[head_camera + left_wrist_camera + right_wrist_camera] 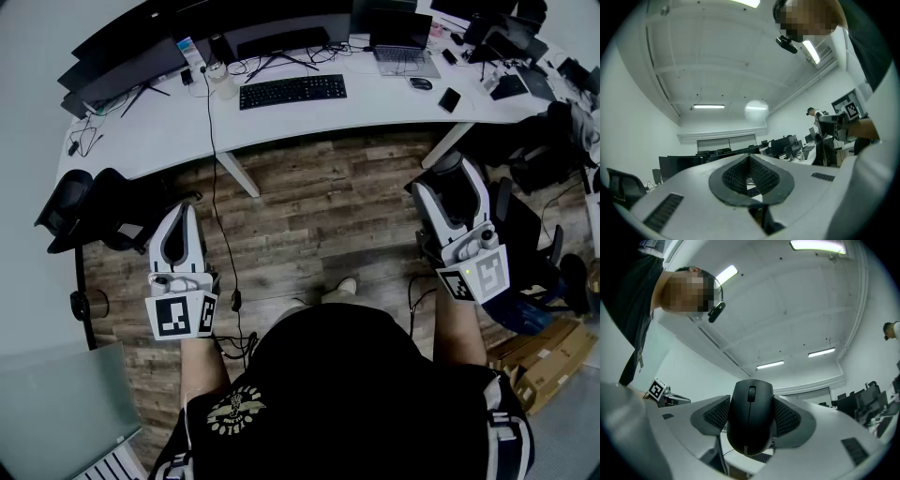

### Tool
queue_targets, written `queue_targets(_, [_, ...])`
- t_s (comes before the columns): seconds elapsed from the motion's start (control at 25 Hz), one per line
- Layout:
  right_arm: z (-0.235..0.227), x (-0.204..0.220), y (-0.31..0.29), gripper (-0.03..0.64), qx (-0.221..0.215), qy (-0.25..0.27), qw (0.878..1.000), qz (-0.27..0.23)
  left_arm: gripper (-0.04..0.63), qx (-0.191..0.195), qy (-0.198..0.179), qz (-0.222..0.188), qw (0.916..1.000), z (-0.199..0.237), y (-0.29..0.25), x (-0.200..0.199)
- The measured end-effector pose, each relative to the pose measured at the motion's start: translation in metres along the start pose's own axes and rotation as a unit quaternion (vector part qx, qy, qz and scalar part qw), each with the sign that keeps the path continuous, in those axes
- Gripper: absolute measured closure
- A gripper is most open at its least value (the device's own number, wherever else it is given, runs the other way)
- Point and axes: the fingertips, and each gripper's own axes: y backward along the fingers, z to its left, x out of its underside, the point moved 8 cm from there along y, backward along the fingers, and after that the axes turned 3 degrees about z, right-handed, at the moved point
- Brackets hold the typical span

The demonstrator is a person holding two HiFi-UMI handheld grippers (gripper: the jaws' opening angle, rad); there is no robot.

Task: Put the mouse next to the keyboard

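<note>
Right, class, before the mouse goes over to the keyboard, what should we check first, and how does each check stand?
1. The mouse is clamped in the right gripper: ok.
2. The left gripper is shut and empty: ok.
3. The keyboard is in sight on the desk: ok.
4. There is bare desk to the keyboard's right: ok.
5. The grippers are close enough to the desk: not ok, both are over the floor.

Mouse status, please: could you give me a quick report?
Right gripper shut on mouse. Left gripper shut, empty. Keyboard on desk ahead; no obstacle seen between.
</note>
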Motion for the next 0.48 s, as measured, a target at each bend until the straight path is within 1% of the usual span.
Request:
queue_targets(0.2, [0.024,-0.001,0.003,0.33,-0.003,0.004,1.0,0.008,0.594,-0.006,0.001,-0.011,0.9999,0.016,0.02,-0.002])
queue_targets(0.36, [0.041,-0.007,0.011,0.33,0.007,0.003,1.0,0.004,0.594,0.0,0.002,-0.02,0.9998,0.025,0.032,-0.002])
queue_targets(0.48, [0.055,-0.014,0.017,0.33,0.019,0.013,1.0,0.001,0.594,0.012,0.008,-0.025,0.9996,0.03,0.037,0.004])
